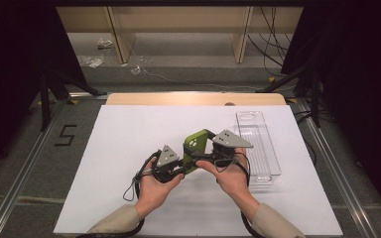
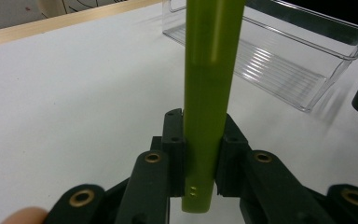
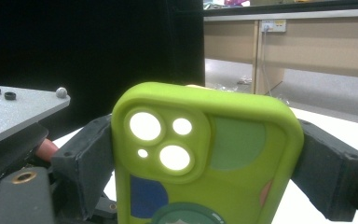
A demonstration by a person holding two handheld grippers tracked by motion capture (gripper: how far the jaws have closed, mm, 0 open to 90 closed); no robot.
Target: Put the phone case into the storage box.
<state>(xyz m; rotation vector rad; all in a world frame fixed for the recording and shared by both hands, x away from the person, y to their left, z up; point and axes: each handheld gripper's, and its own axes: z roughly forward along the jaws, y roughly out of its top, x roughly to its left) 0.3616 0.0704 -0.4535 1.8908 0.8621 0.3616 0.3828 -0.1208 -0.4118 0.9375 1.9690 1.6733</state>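
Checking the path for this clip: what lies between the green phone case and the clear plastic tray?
Bare white table surface only. The left gripper view shows open white between the green silicone phone case and the clear plastic tray.

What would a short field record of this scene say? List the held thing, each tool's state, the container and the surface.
held thing: green phone case, lifted off the table
left tool: shut on the case's thin edge
right tool: shut across the case's sides
container: clear plastic tray, empty, right of the hands
surface: white table
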